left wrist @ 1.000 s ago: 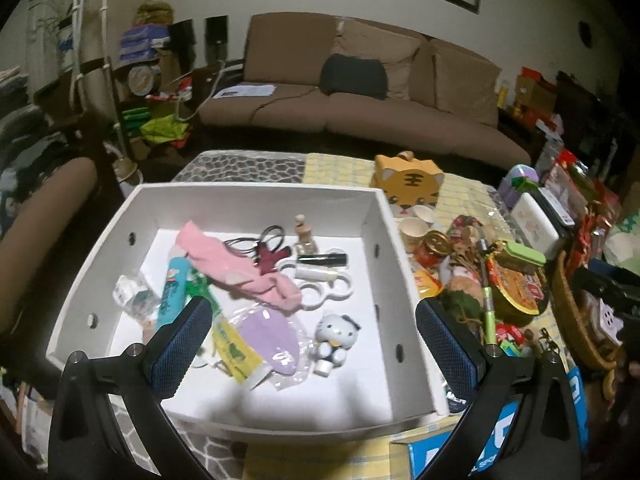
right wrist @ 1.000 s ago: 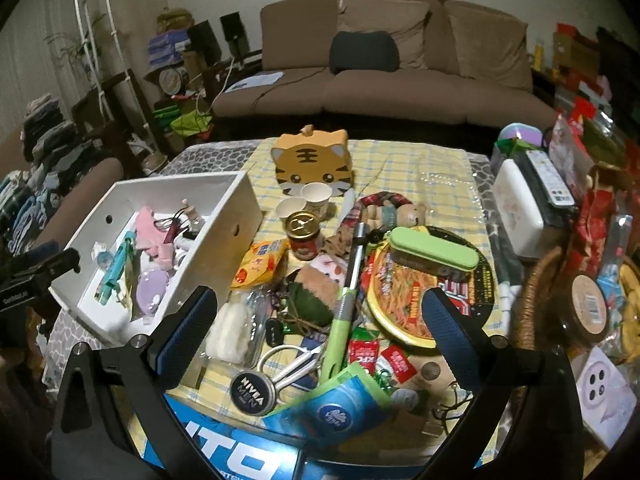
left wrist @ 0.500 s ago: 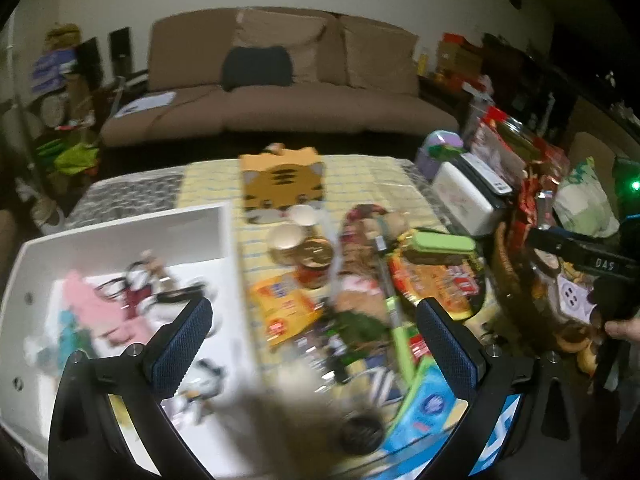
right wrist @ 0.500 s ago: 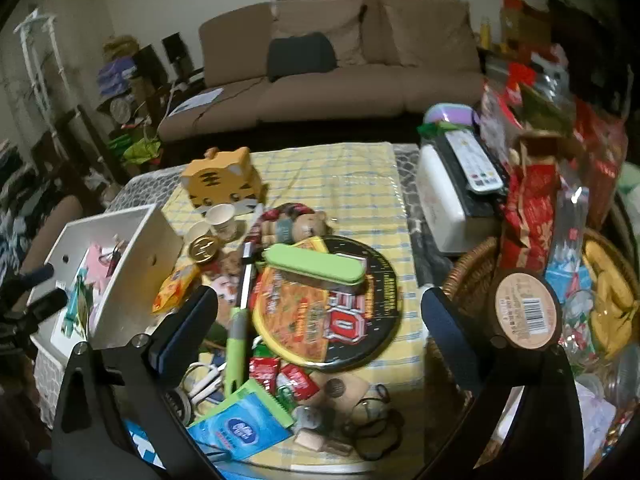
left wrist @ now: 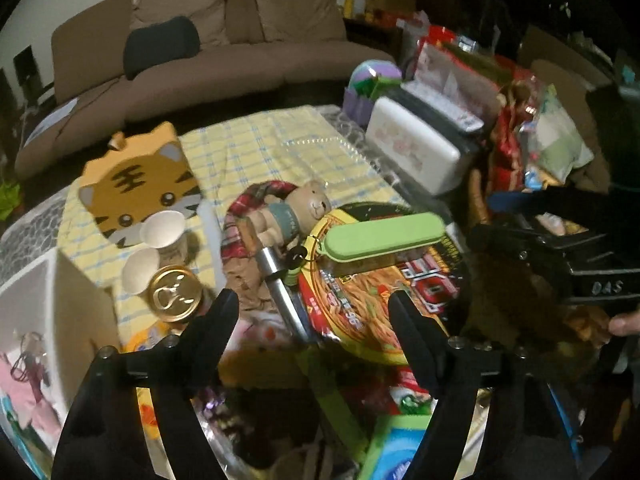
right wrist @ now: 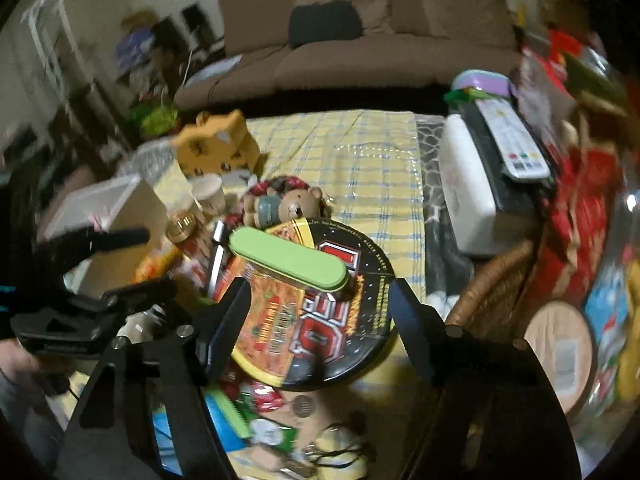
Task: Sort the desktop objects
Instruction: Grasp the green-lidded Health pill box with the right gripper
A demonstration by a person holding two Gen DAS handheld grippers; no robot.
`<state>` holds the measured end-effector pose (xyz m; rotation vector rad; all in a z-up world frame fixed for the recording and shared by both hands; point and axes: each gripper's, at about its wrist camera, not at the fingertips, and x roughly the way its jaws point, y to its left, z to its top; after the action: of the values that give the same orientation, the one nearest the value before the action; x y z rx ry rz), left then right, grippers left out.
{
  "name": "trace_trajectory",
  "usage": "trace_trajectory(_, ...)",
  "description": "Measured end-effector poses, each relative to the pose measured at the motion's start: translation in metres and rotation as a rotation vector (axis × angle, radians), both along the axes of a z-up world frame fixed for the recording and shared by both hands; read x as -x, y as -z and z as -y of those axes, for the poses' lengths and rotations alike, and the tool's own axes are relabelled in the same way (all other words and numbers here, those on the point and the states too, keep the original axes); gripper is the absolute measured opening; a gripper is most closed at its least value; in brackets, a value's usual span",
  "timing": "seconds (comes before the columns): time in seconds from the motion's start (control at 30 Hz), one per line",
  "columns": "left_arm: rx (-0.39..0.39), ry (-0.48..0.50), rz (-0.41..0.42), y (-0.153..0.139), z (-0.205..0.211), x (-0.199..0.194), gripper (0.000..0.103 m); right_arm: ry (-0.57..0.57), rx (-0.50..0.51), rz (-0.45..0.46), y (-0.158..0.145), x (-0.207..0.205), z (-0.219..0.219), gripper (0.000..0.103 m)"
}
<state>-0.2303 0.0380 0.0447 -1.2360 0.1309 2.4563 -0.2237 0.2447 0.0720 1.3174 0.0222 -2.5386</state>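
Note:
A round instant-noodle bowl [right wrist: 320, 320] lies on the yellow checked cloth with a green oblong case [right wrist: 288, 258] on its lid. My right gripper [right wrist: 320, 300] hovers over the bowl. Its jaws are closing and its pads touch nothing. In the left wrist view my left gripper [left wrist: 314, 312] hangs over a metal stick [left wrist: 280, 284] and the bowl's [left wrist: 360, 300] left edge. These jaws are closing too, with nothing gripped. A teddy bear [left wrist: 296, 212], a gold-topped can [left wrist: 174, 294] and a tiger-faced box [left wrist: 140, 184] sit just beyond. The white sorting box [left wrist: 60, 320] is at the left.
A white case [right wrist: 468, 192] with a remote on it and a wicker basket [right wrist: 488, 284] of packets crowd the right side. Two paper cups [left wrist: 164, 230] stand by the tiger box. Small packets litter the near edge. A brown sofa [left wrist: 224, 52] stands behind the table.
The left gripper swung right from above the white box to the clutter by the noodle bowl. The right gripper came down closer over the bowl. Both pairs of jaws have narrowed.

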Motion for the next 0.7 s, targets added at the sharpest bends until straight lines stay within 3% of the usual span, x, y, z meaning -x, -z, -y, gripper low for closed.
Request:
trace_trajectory(0.23, 0.143, 0.043, -0.046, 0.021, -0.027, 0.022, 0.079, -0.029, -0.038, 0.035, 0.024, 0.023, 0.011, 0.064)
trace_trajectory(0.37, 0.161, 0.071, -0.034, 0.029, -0.037, 0.032, 0.077, -0.066, -0.057, 0.061, 0.036, 0.029, 0.020, 0.060)
trace_trajectory(0.43, 0.187, 0.088, -0.049, 0.031, -0.040, 0.033, 0.077, -0.090, -0.060, 0.083, 0.042, 0.031, 0.024, 0.050)
trace_trajectory(0.53, 0.156, 0.118, -0.029, 0.030, -0.042, 0.034, 0.071, -0.123, -0.047, 0.096, 0.046, 0.028, 0.028, 0.035)
trace_trajectory(0.7, 0.137, 0.161, -0.011, 0.030, -0.045, 0.024, 0.071, -0.184, 0.018, 0.131, 0.044, 0.007, 0.036, 0.021)
